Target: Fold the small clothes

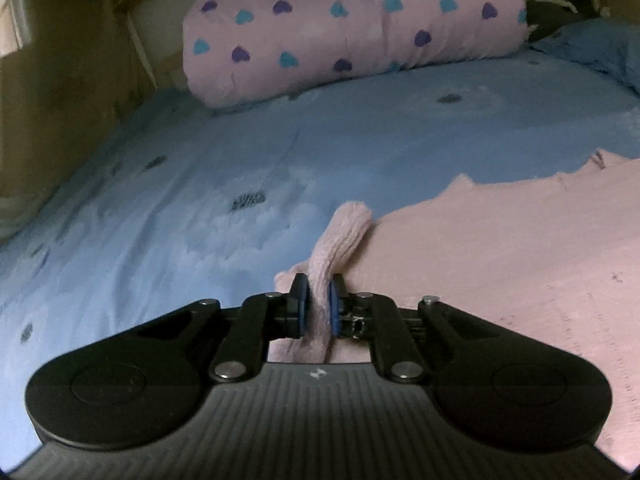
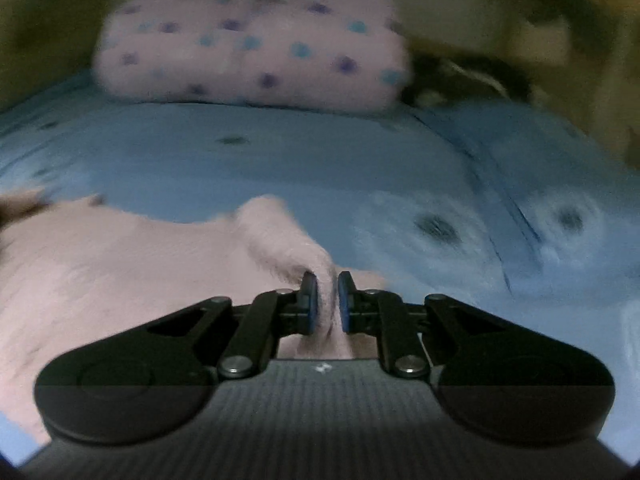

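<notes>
Garment (image 1: 500,248), pink and fuzzy, lay spread on the blue bed sheet (image 1: 200,184). Left hand-held gripper (image 1: 318,306) pinched a raised fold at its left edge; right hand-held gripper (image 2: 328,304) pinched a fold at its right edge. Heart-print blanket roll (image 1: 344,28) sat beyond.

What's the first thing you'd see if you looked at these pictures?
A big pink cloth lies on the blue sheet, and each gripper pinches a bunched edge of it: the left gripper at the cloth's left side, the right gripper at its right. At the far end of the bed sits a pink blanket roll dotted with hearts.
</notes>
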Tool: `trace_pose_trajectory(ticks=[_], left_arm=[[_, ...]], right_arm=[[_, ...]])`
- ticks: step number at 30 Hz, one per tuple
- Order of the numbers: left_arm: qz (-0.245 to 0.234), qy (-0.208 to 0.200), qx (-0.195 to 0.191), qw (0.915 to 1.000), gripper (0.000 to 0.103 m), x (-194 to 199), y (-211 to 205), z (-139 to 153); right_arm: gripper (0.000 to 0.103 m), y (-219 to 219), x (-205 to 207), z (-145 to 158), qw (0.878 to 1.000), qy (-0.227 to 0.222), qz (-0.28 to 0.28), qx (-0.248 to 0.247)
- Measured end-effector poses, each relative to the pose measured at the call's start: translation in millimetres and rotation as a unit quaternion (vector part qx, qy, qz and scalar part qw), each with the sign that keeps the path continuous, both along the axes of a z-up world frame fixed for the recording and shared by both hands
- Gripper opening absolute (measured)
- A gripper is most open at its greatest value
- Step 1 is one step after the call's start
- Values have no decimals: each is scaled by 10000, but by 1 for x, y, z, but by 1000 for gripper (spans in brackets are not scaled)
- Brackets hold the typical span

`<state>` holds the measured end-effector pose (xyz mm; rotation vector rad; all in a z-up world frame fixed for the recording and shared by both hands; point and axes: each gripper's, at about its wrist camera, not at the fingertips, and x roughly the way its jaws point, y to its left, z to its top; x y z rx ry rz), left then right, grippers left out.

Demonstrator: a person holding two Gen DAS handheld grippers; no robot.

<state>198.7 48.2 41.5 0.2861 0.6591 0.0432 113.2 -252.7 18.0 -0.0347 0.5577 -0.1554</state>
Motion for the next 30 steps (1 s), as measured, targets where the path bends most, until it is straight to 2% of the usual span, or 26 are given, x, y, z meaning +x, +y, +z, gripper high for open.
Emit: trace_pose_trajectory(ticks=[3, 7, 10, 12, 15, 18, 19, 21, 25, 30], left_arm=[[31, 35, -337, 9994, 15, 2, 10, 3], [108, 70, -599, 9981, 15, 3, 16, 4], [139, 63, -699, 9974, 16, 3, 17, 4], [232, 33, -683, 9974, 18, 4, 18, 4], [662, -45, -231, 9975, 24, 9, 17, -2], [676, -80, -223, 9974, 29, 9, 20, -1], [700, -97, -218, 9973, 31, 9, 20, 0], [718, -110, -279, 9970, 31, 7, 21, 4], [655, -331, -475, 9962, 31, -3, 20, 22], [340, -426, -855, 9948, 33, -13, 15, 35]], right_arm=[[16, -29, 7, -15, 9978, 135, -394, 518], [17, -48, 3, -14, 9914, 65, -471, 1219], [17, -49, 1, -14, 9889, 31, -449, 1418], [17, -46, 1, -15, 9902, 28, -421, 1331], [17, -41, 2, -15, 9927, 44, -420, 1129], [17, -36, 3, -15, 9950, 105, -475, 870], [24, -36, 3, -14, 9954, 117, -513, 805], [30, -36, 3, -14, 9955, 129, -638, 691], [30, -37, -3, -6, 9947, 50, -782, 658], [30, -19, -17, 12, 9971, -394, -607, 251]])
